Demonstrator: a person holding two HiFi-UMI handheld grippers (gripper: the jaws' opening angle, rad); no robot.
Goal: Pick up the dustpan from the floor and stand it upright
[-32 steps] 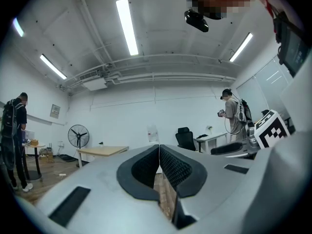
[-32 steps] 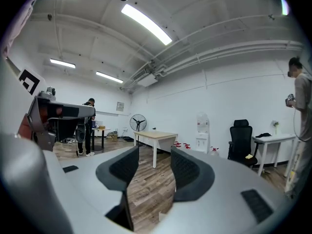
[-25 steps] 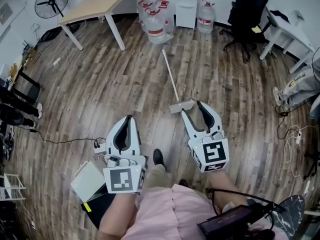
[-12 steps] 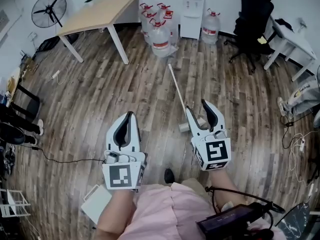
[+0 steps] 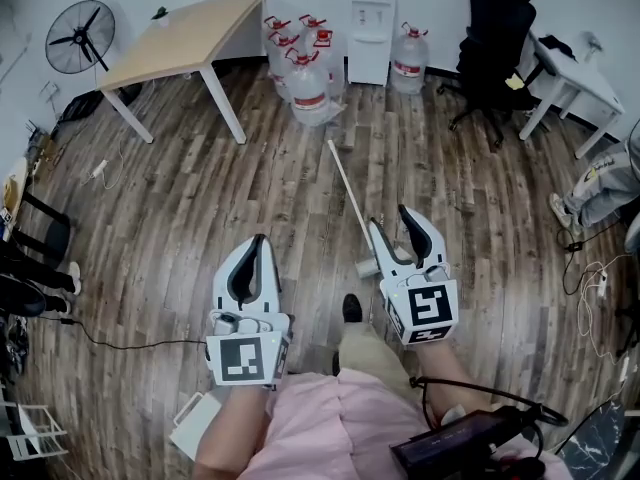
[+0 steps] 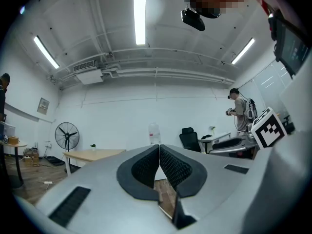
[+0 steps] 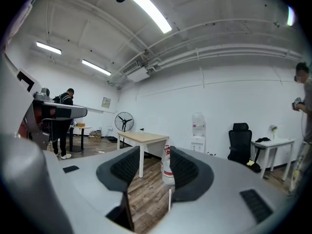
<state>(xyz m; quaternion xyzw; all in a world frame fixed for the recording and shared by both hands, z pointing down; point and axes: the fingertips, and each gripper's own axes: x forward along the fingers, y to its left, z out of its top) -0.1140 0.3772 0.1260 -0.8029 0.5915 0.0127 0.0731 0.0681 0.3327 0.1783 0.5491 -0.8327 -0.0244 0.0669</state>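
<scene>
The dustpan [image 5: 364, 264] lies on the wooden floor, and its long pale handle [image 5: 346, 190] runs away toward the water bottles. My right gripper [image 5: 390, 219] hangs open above it. The gripper's left finger covers part of the pan, and I cannot tell whether they touch. In the right gripper view the open right gripper [image 7: 150, 168] holds nothing, and a thin white handle [image 7: 169, 199] shows low between the fingers. My left gripper [image 5: 257, 240] is shut and empty, well left of the dustpan. The left gripper view shows the left gripper [image 6: 159, 152] with its pads pressed together.
A wooden table [image 5: 190, 30], several water bottles [image 5: 305, 80] and a water dispenser [image 5: 368, 13] stand at the back. A black chair [image 5: 495, 38], a white desk [image 5: 572, 76] and a person's leg [image 5: 603, 180] are at the right. A fan [image 5: 76, 36] stands far left. My shoe [image 5: 352, 309] is near the pan.
I have stepped forward. The dustpan's pan, which lay just beyond the right gripper's tips, now sits beside and partly under its left finger. Both grippers keep their states.
</scene>
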